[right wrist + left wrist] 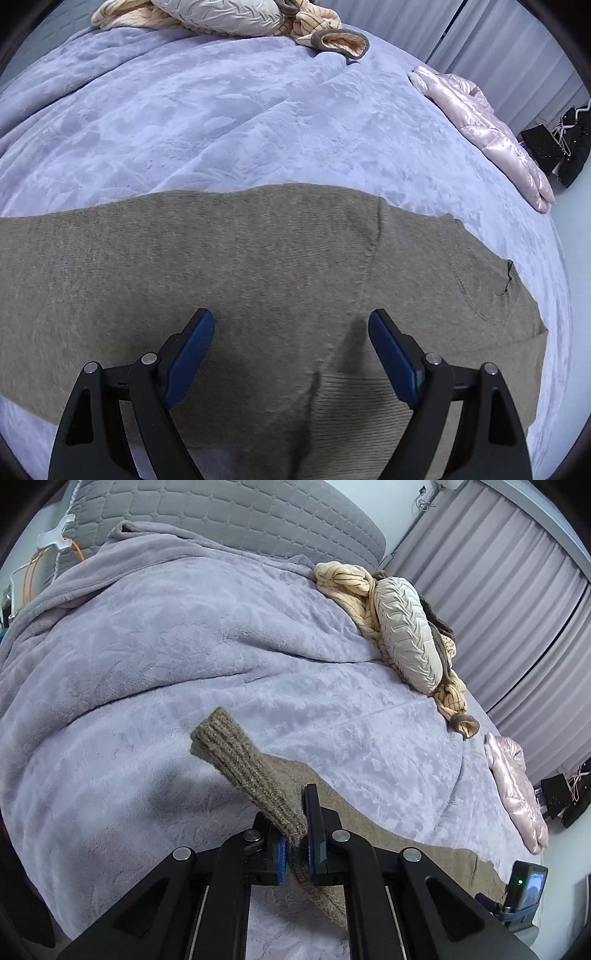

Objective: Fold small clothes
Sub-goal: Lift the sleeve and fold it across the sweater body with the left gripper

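My left gripper (295, 834) is clamped on the ribbed cuff (236, 760) of a brown knit sweater (258, 266), and the sleeve end sticks up and away past my blue pads, lifted clear of the bed. The rest of the sweater lies spread flat on the lilac fleece blanket (184, 635) that covers the bed, its body stretching across the near part of the blanket and its neckline (480, 280) off to the right. My right gripper (291, 354) hangs just above the sweater's ribbed hem (354, 410) with its fingers spread wide and nothing between them. Beyond the sweater, at the far side of the blanket, sits a heap of cream striped clothing (351, 583) with a pale quilted cushion (406, 627) on it. A shiny pink padded jacket (487, 125) lies to the sweater's far right, at the blanket's edge.
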Demonstrator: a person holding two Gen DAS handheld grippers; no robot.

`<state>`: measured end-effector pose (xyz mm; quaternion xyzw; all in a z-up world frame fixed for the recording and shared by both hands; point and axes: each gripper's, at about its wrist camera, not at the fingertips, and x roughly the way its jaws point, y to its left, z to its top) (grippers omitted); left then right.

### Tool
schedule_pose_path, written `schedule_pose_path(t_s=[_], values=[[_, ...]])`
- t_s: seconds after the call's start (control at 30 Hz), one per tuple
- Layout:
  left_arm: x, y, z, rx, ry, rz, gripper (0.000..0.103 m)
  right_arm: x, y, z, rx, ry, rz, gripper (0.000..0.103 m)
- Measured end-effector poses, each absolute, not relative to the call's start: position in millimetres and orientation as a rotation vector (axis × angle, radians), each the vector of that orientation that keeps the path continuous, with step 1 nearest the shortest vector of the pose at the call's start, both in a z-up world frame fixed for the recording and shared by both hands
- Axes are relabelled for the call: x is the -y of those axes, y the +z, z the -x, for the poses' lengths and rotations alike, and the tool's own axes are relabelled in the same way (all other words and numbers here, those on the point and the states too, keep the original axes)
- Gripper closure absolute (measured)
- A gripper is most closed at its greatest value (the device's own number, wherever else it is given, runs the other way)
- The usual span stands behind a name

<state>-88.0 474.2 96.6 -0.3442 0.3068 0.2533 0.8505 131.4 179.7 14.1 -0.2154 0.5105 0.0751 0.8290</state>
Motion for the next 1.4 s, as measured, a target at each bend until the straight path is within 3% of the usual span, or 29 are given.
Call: schedule_pose_path(t_s=[0.13,0.27,0.37,0.67,0.9,1.4], values=[[-470.2,104.4,85.6,-0.644,0.530,0.708,0.094,-223.2,16.0,-110.6,-1.054,0.203,0.466,0.015],[-466.5,109.0,82.7,-0.650,0.529,0.698,0.094,-235.0,29.2,-97.5,-1.207,0.656,0.165,0.015],[-459.6,114.6,78.4,-0.657,0.528,0.680,0.094,-220.1,46.1,-90.0,-1.140,0.581,0.226,0.015],[-403.0,139.5,47.3,-0.715,0.463,0.582,0.094,-66.0,78.5,-106.0,-1.086,0.388,0.188,0.015],[-348.8,149.5,18.7,-0.786,0.411,0.531,0.094,44.5,69.3,-87.9,-1.106,0.241,0.152,0.015],[-225.6,168.0,-33.7,-0.886,0.360,0.397,0.094,127.9,69.6,-54.8,-1.088,0.191,0.042,0.015]])
